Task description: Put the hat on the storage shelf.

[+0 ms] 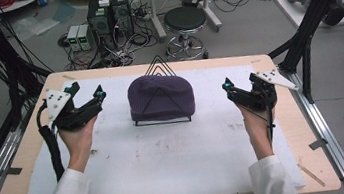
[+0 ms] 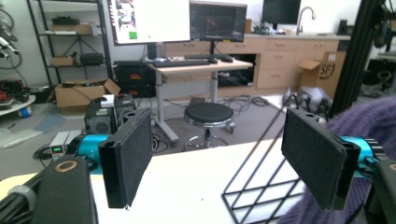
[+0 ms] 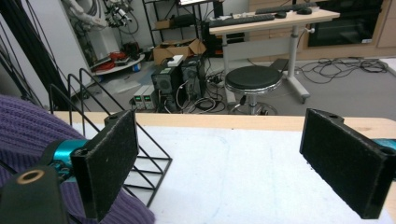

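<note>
We see the pale wooden table (image 1: pixel 32 161) under a white sheet (image 1: pixel 167 153), and at its middle the purple ribbed knit beanie (image 1: pixel 161 97) draped over a black wire stand (image 1: pixel 163 121), which looks light enough to slide or tip.

Our left claw (image 1: pixel 90 98) sits to the beanie's left and our right claw (image 1: pixel 238 91) to its right, each clear of it. Both stand wide open with nothing between the jaws; in the left gripper view the pads (image 2: pixel 128 154) frame bare table and the stand's wire.

The risk we judge greatest: if one claw pushes in before the other, the stand could skid or topple. A pad could also snag a wire instead of the knit, or pinch only a loose fold that slips.
</note>
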Action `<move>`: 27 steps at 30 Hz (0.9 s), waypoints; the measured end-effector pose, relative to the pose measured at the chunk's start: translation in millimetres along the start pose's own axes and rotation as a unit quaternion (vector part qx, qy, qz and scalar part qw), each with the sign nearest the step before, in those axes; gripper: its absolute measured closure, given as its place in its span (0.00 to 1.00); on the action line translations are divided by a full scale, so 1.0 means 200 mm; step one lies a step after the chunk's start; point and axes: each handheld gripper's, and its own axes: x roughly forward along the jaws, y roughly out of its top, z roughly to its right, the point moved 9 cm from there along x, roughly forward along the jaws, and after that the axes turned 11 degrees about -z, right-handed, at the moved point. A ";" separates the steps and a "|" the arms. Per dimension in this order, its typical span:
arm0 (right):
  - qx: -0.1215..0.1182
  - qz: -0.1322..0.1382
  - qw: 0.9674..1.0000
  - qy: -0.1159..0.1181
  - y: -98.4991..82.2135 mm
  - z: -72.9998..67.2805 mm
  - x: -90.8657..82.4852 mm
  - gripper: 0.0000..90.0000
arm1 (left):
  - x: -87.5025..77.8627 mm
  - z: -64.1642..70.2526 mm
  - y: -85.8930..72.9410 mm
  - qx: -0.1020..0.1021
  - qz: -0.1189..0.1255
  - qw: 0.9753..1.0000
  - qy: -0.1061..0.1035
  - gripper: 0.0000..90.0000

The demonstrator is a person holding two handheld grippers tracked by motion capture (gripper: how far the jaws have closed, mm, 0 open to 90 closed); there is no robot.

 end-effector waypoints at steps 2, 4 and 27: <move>-0.002 0.000 1.000 0.000 0.00 0.02 -0.02 0.12 | -0.02 -0.02 0.00 -0.002 0.004 1.000 0.001 0.28; -0.007 0.002 1.000 -0.002 -0.01 0.02 -0.04 0.12 | -0.03 -0.04 0.00 -0.002 0.005 1.000 0.004 0.28; -0.013 0.015 0.999 -0.026 -0.18 0.15 -0.18 0.12 | -0.23 -0.28 -0.11 -0.007 0.025 0.999 0.044 0.25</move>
